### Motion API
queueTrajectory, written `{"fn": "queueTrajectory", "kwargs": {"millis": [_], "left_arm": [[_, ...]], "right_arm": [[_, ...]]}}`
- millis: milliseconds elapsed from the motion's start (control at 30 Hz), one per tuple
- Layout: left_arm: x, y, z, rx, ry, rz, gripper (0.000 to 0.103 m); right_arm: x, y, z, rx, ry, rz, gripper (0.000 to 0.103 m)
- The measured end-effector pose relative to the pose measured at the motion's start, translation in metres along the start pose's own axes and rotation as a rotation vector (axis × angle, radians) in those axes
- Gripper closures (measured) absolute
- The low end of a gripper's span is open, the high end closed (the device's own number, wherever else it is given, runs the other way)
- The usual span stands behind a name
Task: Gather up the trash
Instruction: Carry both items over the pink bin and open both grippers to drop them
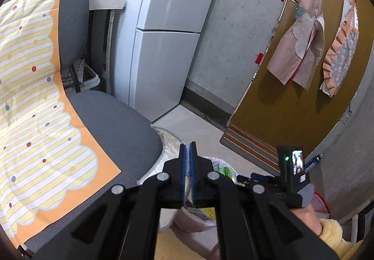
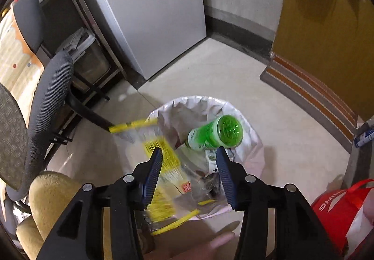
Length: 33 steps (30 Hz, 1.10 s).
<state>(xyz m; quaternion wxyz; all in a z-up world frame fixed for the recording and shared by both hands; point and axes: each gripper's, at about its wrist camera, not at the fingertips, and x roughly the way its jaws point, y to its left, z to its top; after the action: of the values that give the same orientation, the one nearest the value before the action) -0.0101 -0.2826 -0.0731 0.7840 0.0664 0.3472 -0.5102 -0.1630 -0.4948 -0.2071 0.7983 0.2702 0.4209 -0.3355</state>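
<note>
— What's in the bin?
— A white-lined trash bin (image 2: 253,143) on the pale floor, mouth open. A green bottle (image 2: 216,134) lies tilted against the far rim, its bright green base turned up toward the camera, pale label below.
— And the yellow thing?
— A clear wrapper with yellow print (image 2: 161,157), motion-blurred, hanging across the bin's left rim; whether it touches anything, I can't tell. Crumpled scraps lie deeper inside

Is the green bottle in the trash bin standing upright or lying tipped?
Tipped. The green bottle lies on its side atop the rubbish in the lined trash bin, its round base facing the right wrist camera.
</note>
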Motion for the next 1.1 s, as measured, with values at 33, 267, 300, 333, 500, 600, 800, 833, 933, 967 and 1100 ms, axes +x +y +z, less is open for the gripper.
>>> {"fn": "queueTrajectory", "kwargs": {"millis": [33, 267, 300, 333, 500, 600, 800, 833, 933, 967, 1100], "left_arm": [[0.000, 0.000, -0.001, 0.001, 0.002, -0.003, 0.102], [0.011, -0.017, -0.002, 0.035, 0.034, -0.062, 0.102], [0.015, -0.023, -0.002, 0.050, 0.045, -0.074, 0.102], [0.020, -0.031, -0.002, 0.069, 0.055, -0.088, 0.102], [0.048, -0.065, 0.000, 0.140, 0.094, -0.135, 0.102], [0.066, -0.080, 0.002, 0.171, 0.105, -0.145, 0.101], [0.103, -0.093, -0.009, 0.202, 0.169, -0.124, 0.048], [0.103, -0.092, -0.013, 0.205, 0.174, -0.121, 0.048], [0.100, -0.084, -0.019, 0.196, 0.178, -0.090, 0.048], [0.097, -0.077, -0.021, 0.187, 0.178, -0.066, 0.048], [0.083, -0.058, -0.025, 0.162, 0.187, 0.015, 0.047]], "right_arm": [[-0.005, 0.000, 0.000, 0.005, -0.012, 0.001, 0.053], [-0.055, -0.005, 0.014, 0.005, -0.144, 0.023, 0.053], [-0.061, -0.005, 0.015, 0.004, -0.161, 0.026, 0.053], [-0.070, -0.007, 0.017, 0.004, -0.184, 0.029, 0.052], [-0.099, -0.020, 0.023, 0.016, -0.270, 0.018, 0.048], [-0.107, -0.029, 0.023, 0.030, -0.294, 0.014, 0.046], [-0.111, -0.041, 0.020, 0.048, -0.299, 0.005, 0.042], [-0.110, -0.040, 0.019, 0.045, -0.296, 0.002, 0.042], [-0.107, -0.037, 0.017, 0.040, -0.283, 0.011, 0.042], [-0.106, -0.034, 0.017, 0.038, -0.279, 0.014, 0.042], [-0.107, -0.018, 0.013, 0.012, -0.261, 0.038, 0.042]]}}
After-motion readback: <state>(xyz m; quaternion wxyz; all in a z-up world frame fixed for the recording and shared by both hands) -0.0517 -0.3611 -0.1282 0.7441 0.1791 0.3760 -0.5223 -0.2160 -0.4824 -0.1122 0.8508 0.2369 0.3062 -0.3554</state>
